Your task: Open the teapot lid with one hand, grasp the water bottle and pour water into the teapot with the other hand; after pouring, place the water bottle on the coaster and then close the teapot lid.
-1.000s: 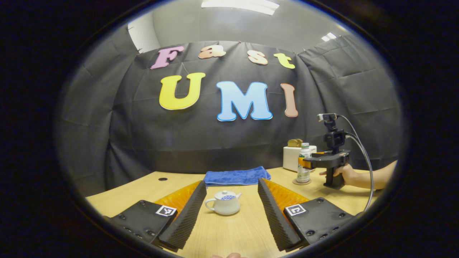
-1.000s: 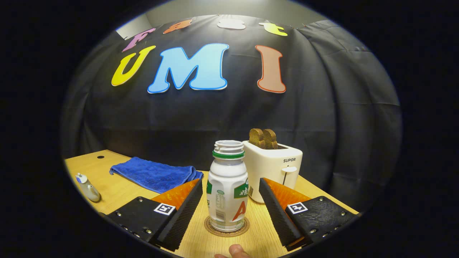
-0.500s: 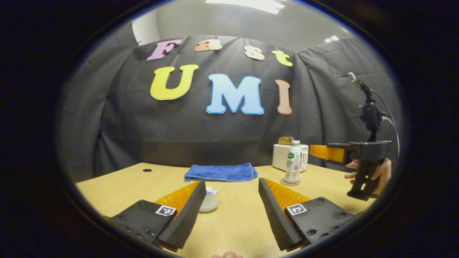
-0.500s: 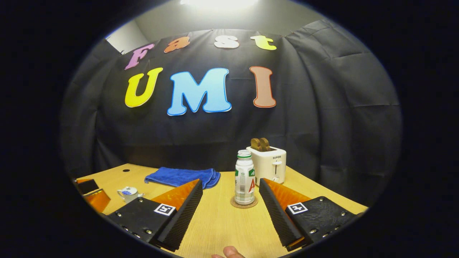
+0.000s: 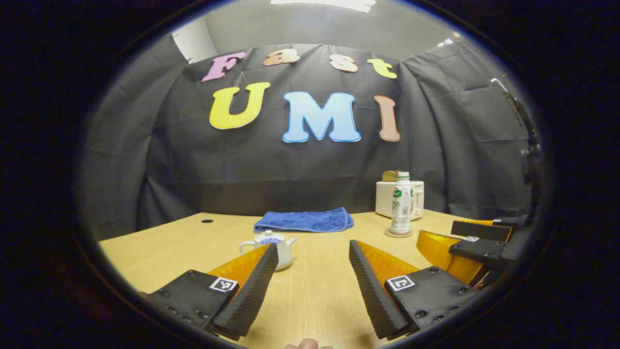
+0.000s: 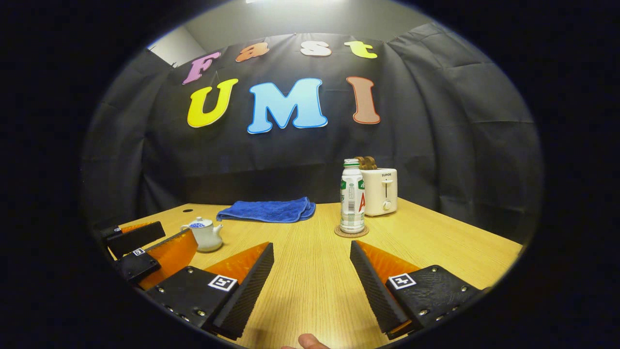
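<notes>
Teapot (image 5: 269, 247) sat on the worktop (image 5: 315, 300), lid (image 5: 269, 237) on, partly hidden behind the left finger of the left gripper (image 5: 314, 286) in the left gripper view. Both fingers of that gripper stood spread wide apart, nothing between them, low over bare wood. A fingertip of the holding hand (image 5: 308, 344) peeked in at the bottom edge. Off to the right, near, the right gripper (image 5: 477, 247) came into that view from the side.

Right gripper view: right gripper (image 6: 312, 286) also had its fingers wide apart and empty over the worktop (image 6: 310, 291), a bit of the hand (image 6: 308, 341) at the bottom edge. Left gripper (image 6: 145, 252) showed at the left edge, just beside the teapot (image 6: 204, 234); touching or not, could not tell.

Farther back, the water bottle (image 6: 352, 196) stood upright on a round coaster (image 6: 351, 231), well apart from the teapot and from both grippers. Same bottle (image 5: 400, 203) and coaster (image 5: 398, 233) showed right of centre in the left gripper view. Behind the bottle, a white toaster (image 6: 380, 191) with toast (image 6: 366, 162) sticking up. A folded blue towel (image 6: 269, 211) lay toward the back of the worktop, near the black cloth wall (image 6: 436, 121).
</notes>
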Demonstrator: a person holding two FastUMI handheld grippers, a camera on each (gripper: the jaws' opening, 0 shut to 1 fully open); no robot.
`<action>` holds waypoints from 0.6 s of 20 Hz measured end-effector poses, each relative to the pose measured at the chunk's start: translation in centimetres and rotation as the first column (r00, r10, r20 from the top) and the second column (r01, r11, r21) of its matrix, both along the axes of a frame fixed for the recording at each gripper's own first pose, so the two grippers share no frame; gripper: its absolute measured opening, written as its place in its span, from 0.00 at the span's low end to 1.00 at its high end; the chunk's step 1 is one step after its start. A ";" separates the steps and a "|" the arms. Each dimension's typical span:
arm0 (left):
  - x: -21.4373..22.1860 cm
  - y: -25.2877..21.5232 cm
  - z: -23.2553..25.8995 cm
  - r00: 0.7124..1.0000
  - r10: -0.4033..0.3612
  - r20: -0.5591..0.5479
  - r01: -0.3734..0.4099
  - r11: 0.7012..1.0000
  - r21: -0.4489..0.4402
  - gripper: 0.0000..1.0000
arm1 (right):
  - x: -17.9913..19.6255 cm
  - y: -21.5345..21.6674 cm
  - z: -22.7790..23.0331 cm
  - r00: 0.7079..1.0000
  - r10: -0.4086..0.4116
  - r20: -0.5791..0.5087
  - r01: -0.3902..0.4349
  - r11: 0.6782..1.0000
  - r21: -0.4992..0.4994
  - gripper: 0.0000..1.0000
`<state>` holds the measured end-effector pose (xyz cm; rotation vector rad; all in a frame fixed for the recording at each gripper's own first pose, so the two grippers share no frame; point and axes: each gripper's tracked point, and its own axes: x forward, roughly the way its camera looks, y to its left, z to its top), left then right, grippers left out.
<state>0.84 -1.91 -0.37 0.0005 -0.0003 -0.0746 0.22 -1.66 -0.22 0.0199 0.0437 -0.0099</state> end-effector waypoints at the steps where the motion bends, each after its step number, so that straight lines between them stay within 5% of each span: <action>1: 0.0 0.2 0.0 1.000 0.015 0.004 -0.015 1.000 -0.002 0.99 | -0.1 0.2 0.2 1.000 -0.008 0.022 0.008 1.000 -0.010 0.98; 12: -0.6 0.5 0.1 0.998 0.064 -0.002 -0.064 0.998 -0.001 0.99 | -0.7 1.0 0.2 0.999 0.004 0.033 -0.003 1.000 -0.024 0.95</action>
